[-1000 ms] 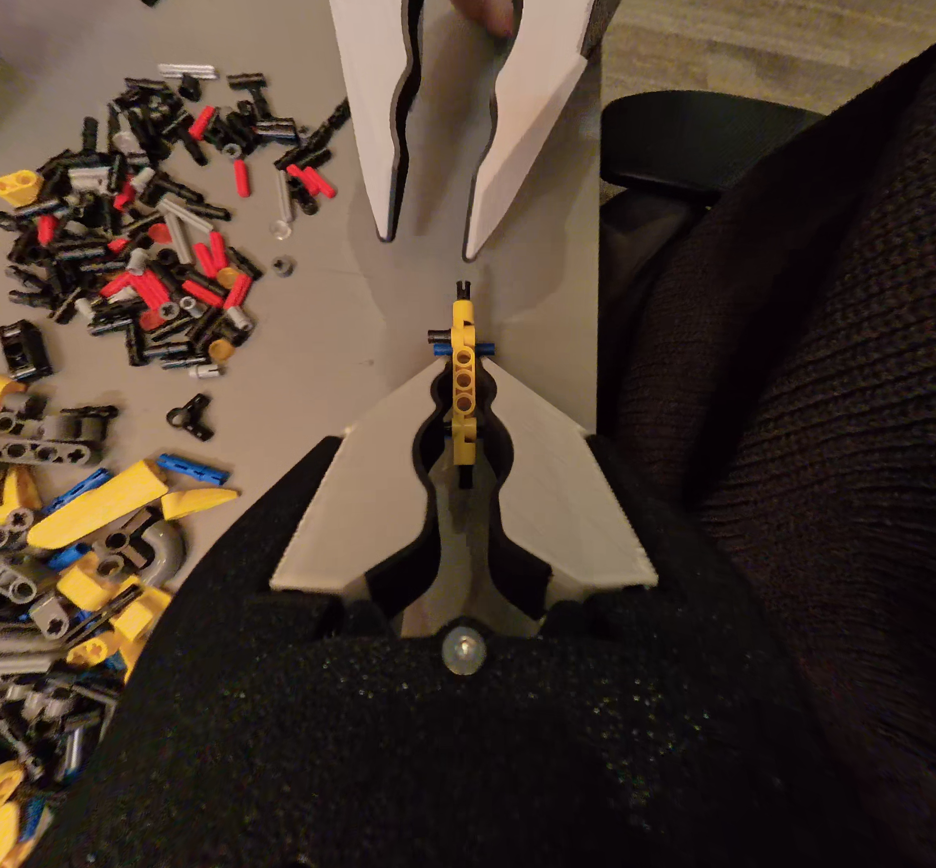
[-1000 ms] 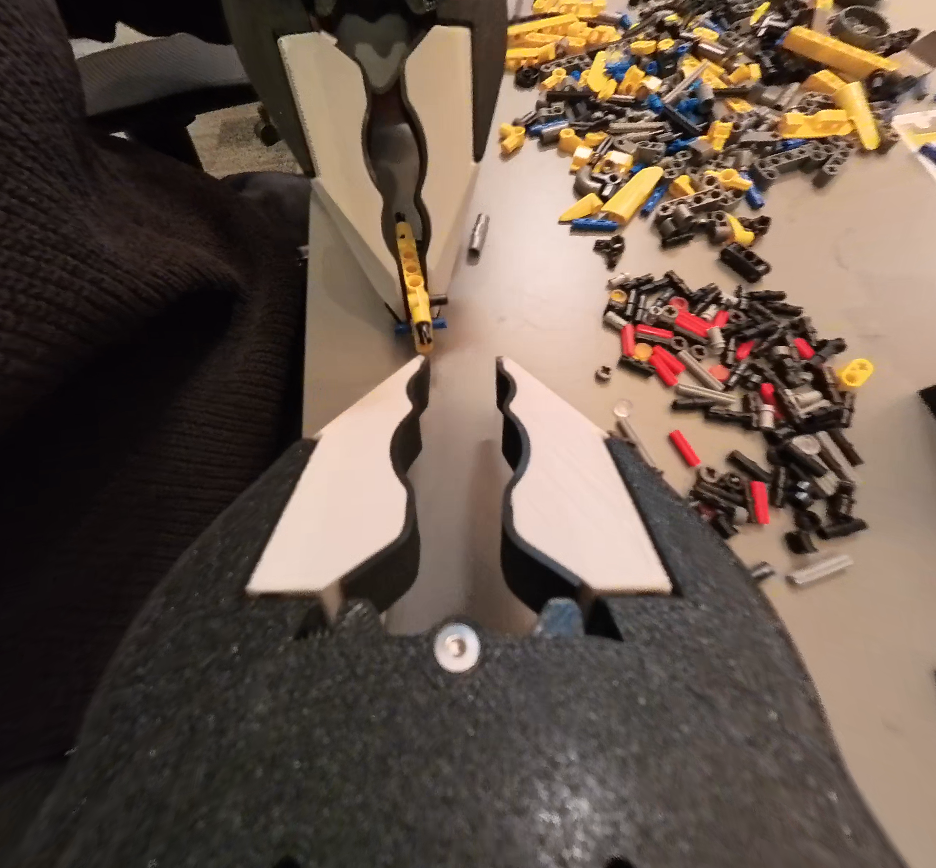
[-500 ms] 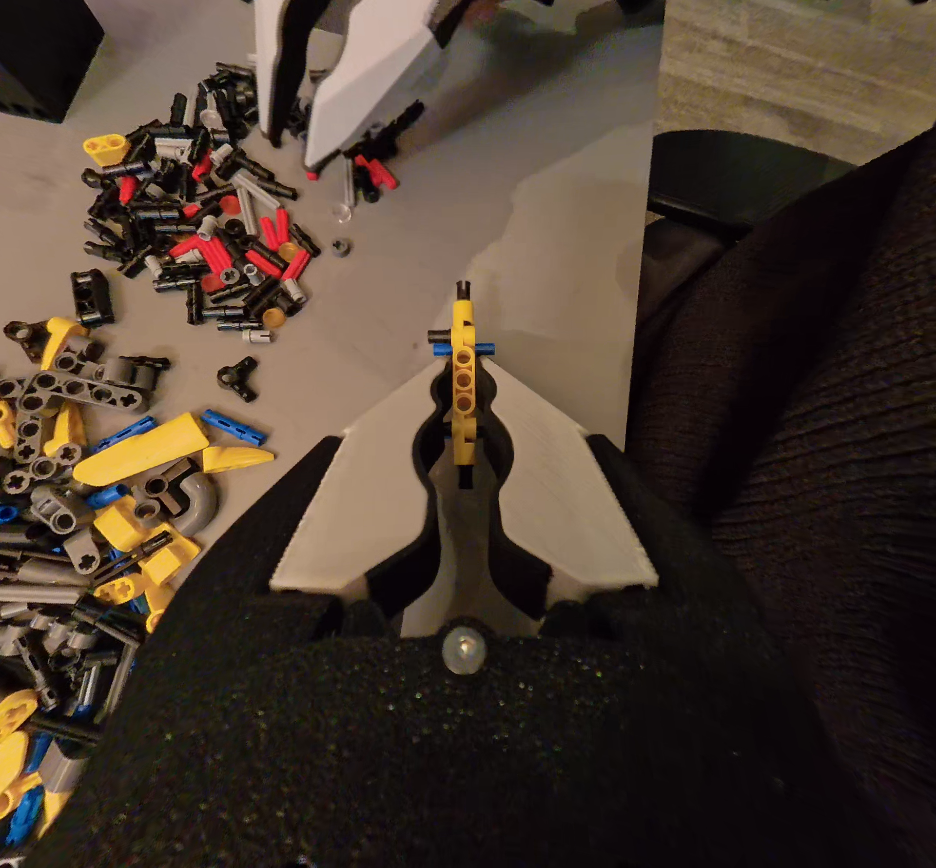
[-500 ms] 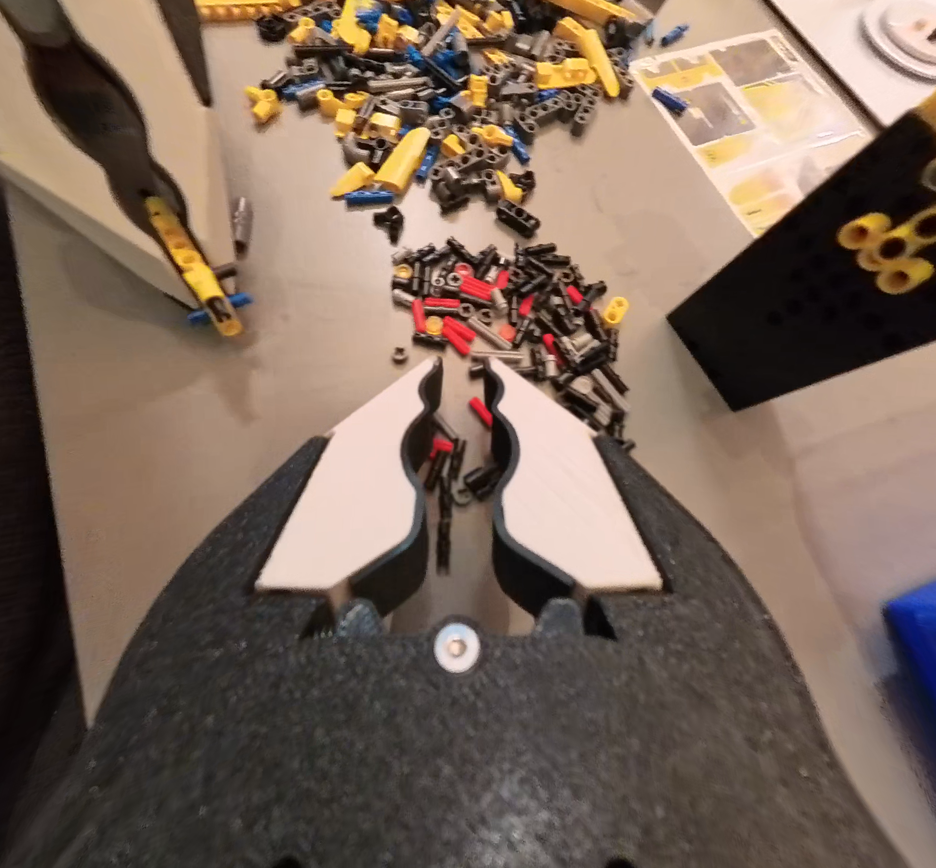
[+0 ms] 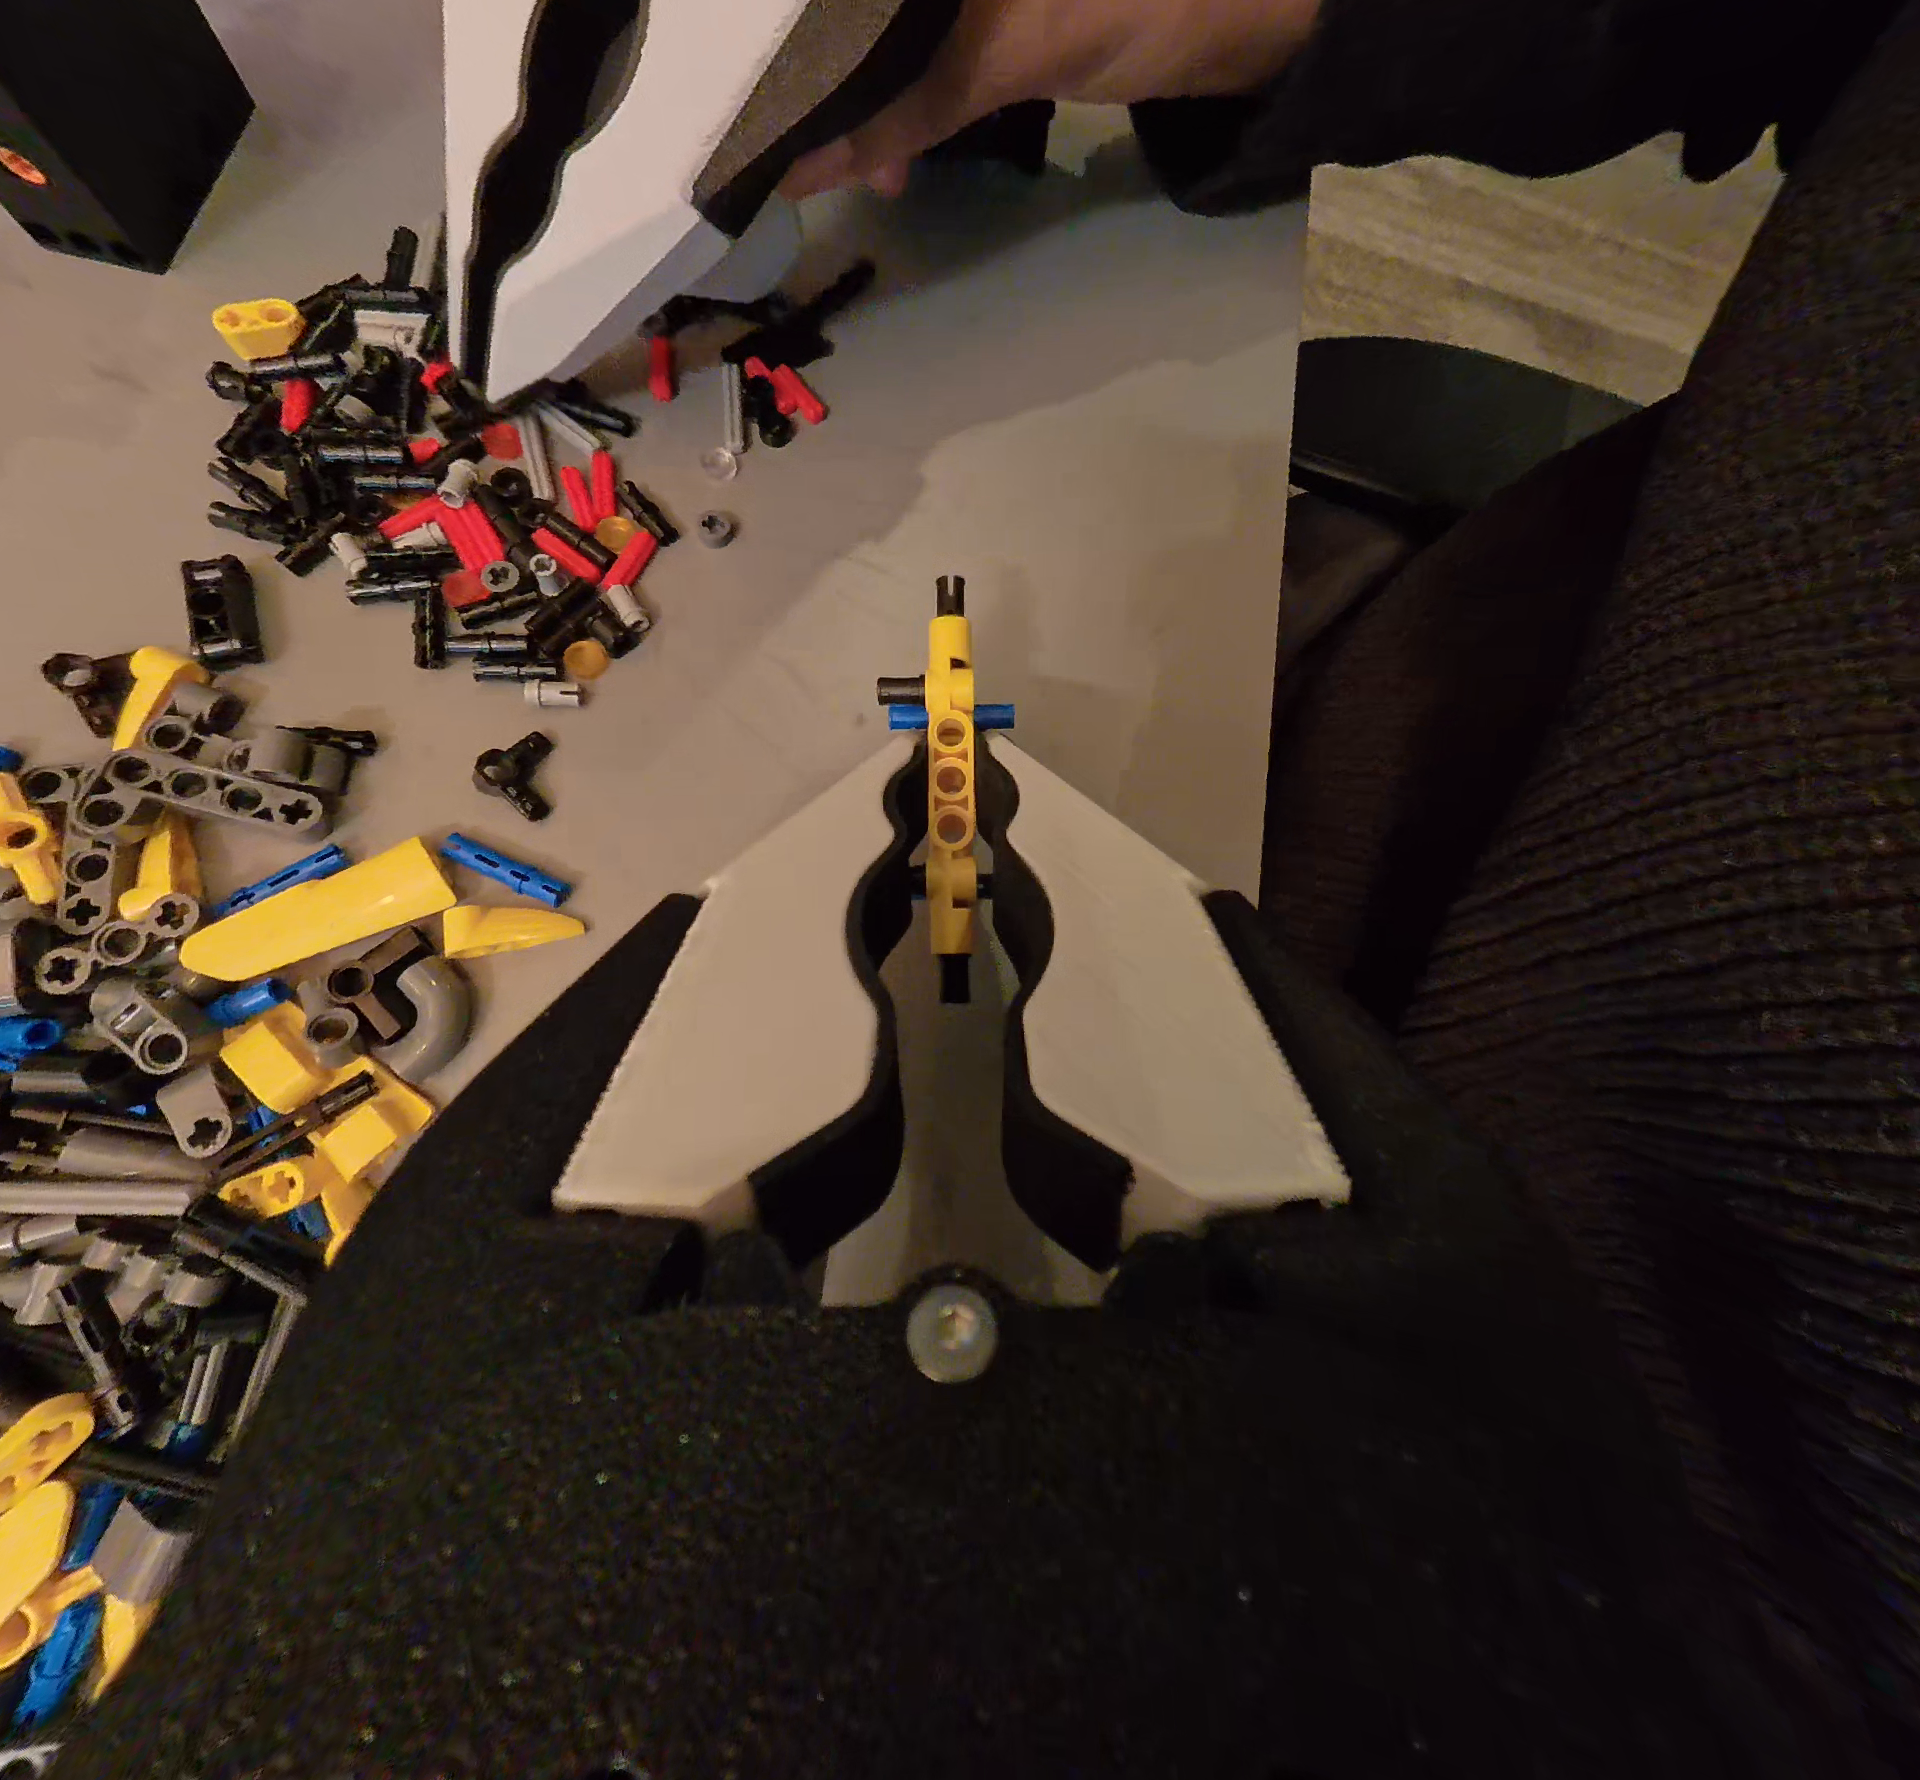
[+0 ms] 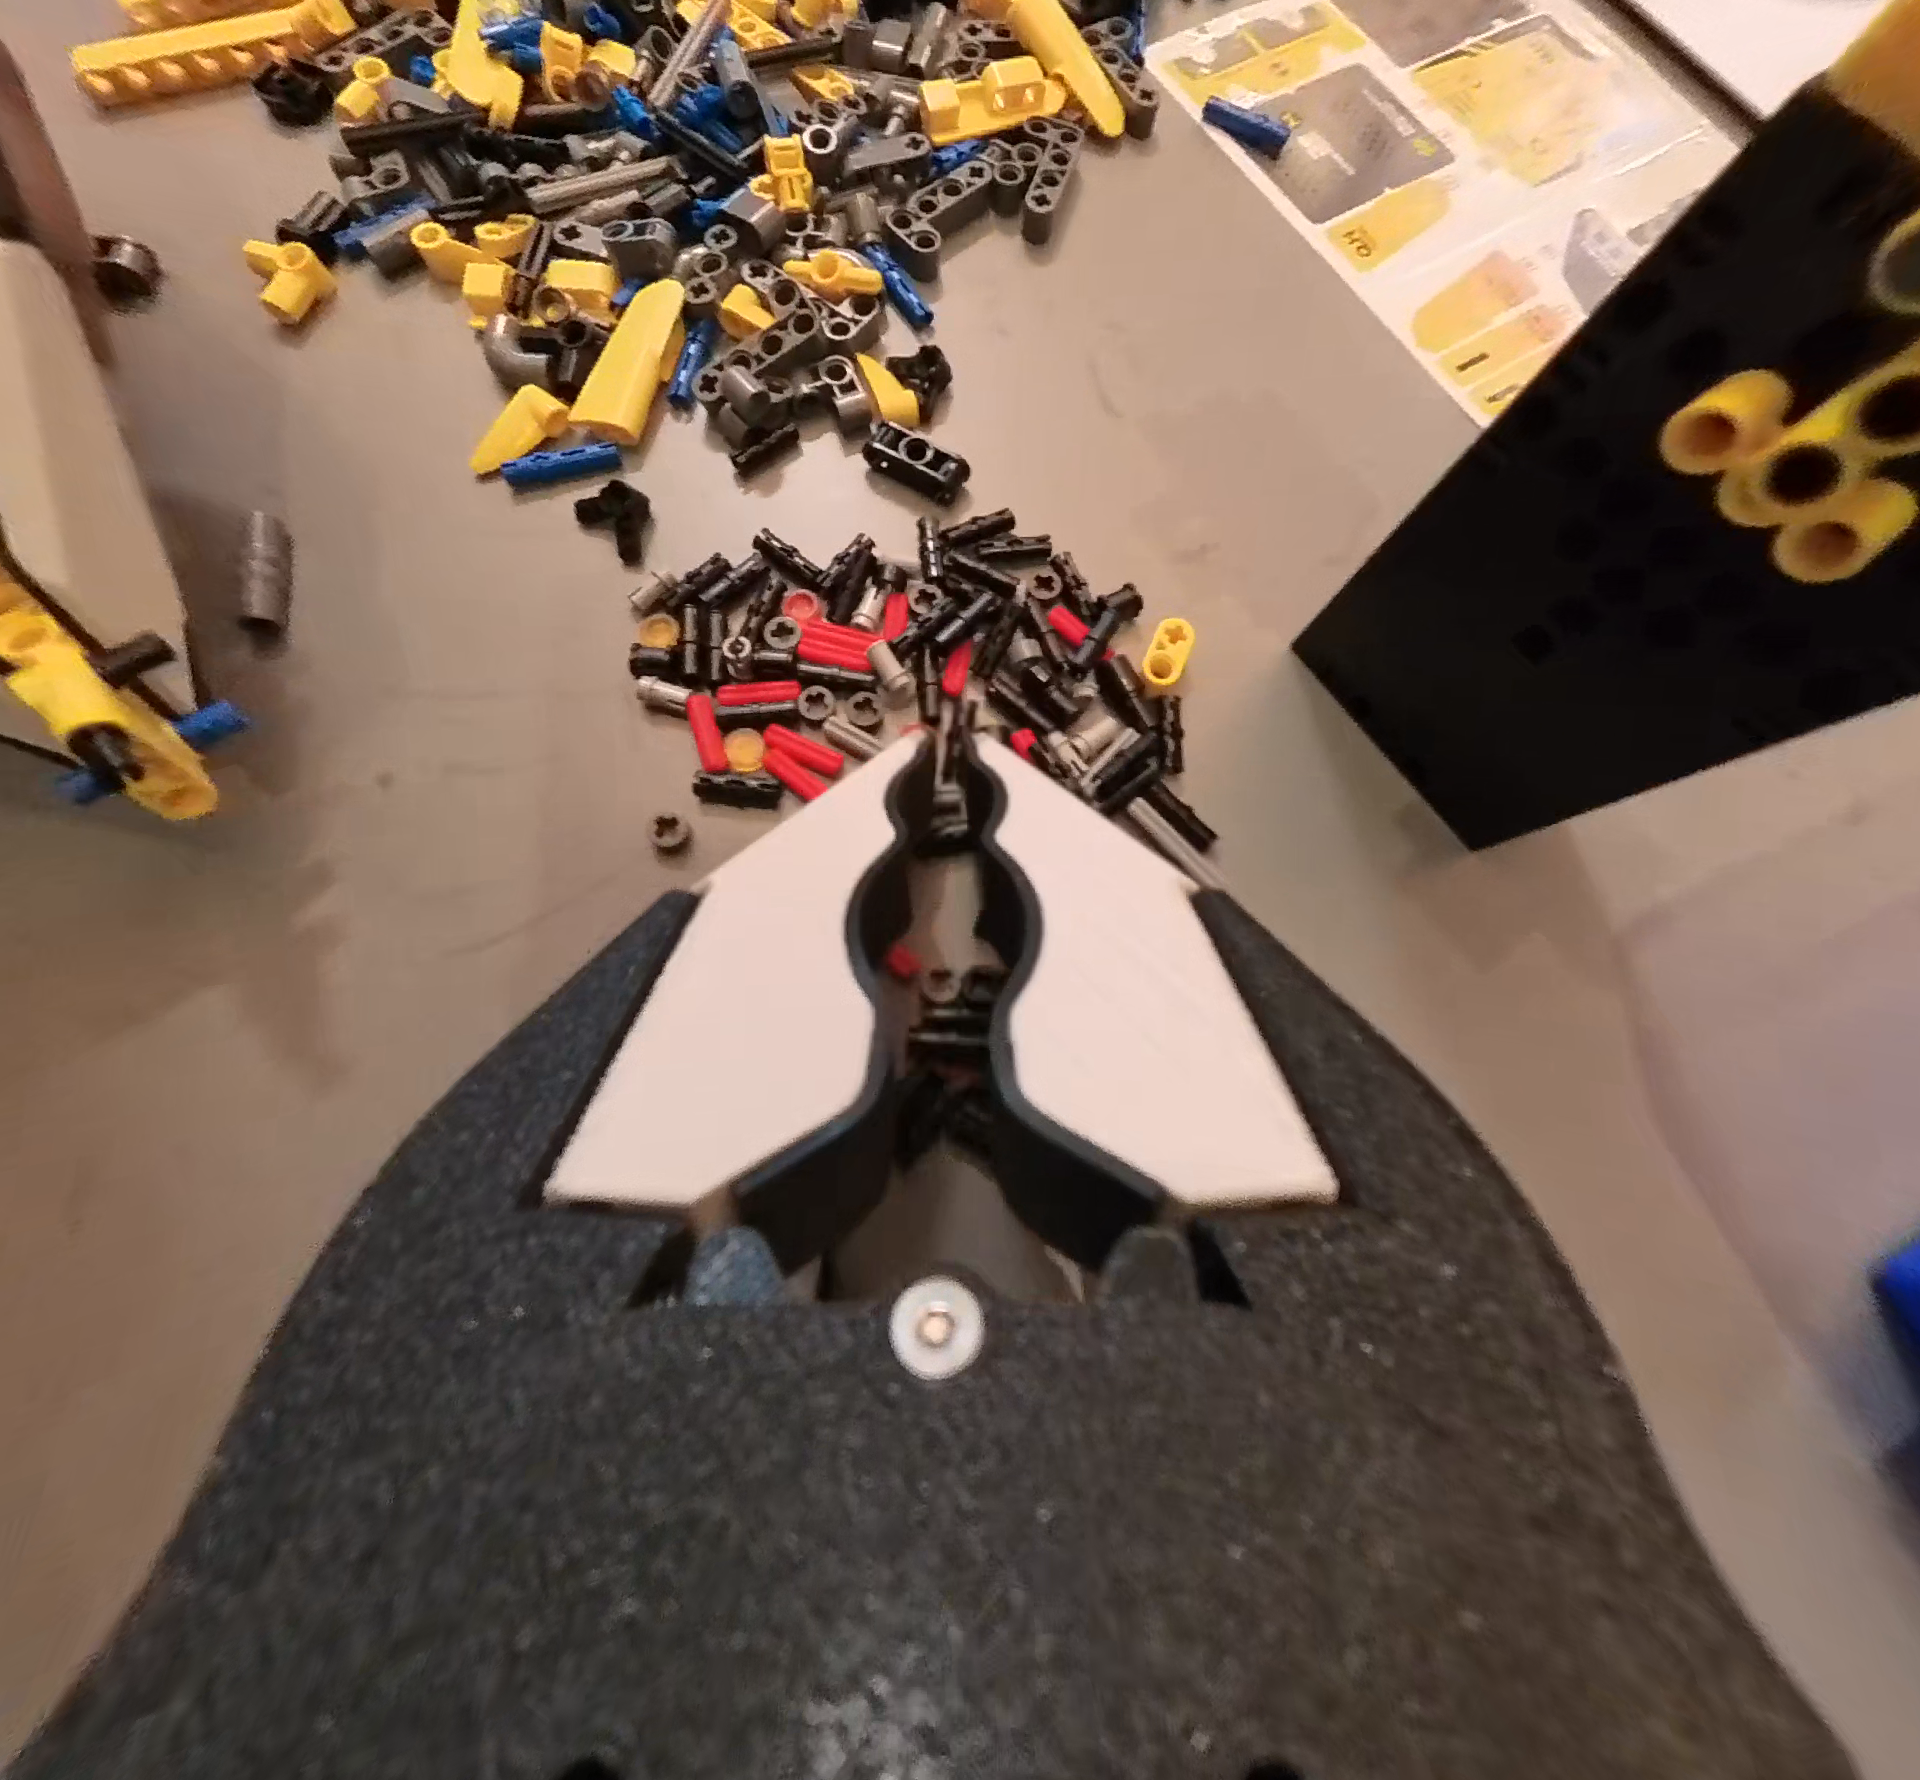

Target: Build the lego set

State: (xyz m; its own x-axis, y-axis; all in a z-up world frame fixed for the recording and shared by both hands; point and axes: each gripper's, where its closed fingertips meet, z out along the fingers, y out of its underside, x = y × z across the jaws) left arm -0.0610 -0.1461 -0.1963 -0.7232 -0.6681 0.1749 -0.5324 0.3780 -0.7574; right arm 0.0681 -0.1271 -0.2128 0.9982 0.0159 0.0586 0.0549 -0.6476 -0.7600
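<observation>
My left gripper (image 5: 951, 743) is shut on a yellow beam (image 5: 951, 800) that has black pins and a blue pin through it. It holds the beam above the grey table near its edge. My right gripper (image 6: 951, 748) is down in a pile of small black and red pins (image 6: 831, 660), with its jaws closed on a black pin (image 6: 948, 780). In the left wrist view the right gripper (image 5: 488, 390) comes in from the top, held by a hand (image 5: 1091, 16), with its tips in that pile (image 5: 468, 525). The yellow beam (image 6: 104, 722) also shows at the left edge of the right wrist view.
A big pile of yellow, grey and blue parts (image 6: 675, 172) lies beyond the pins. A printed sheet (image 6: 1455, 172) and a black box (image 6: 1662, 504) are at the right. A grey sleeve piece (image 6: 265, 572) lies alone. The table edge (image 5: 1283, 587) borders dark knit clothing (image 5: 1662, 899). The grippers' ends are close to 12 cm from one another.
My right gripper has swung away from the yellow beam to the pin pile, lowered into it and closed on a black pin. My left gripper has kept its hold on the beam.
</observation>
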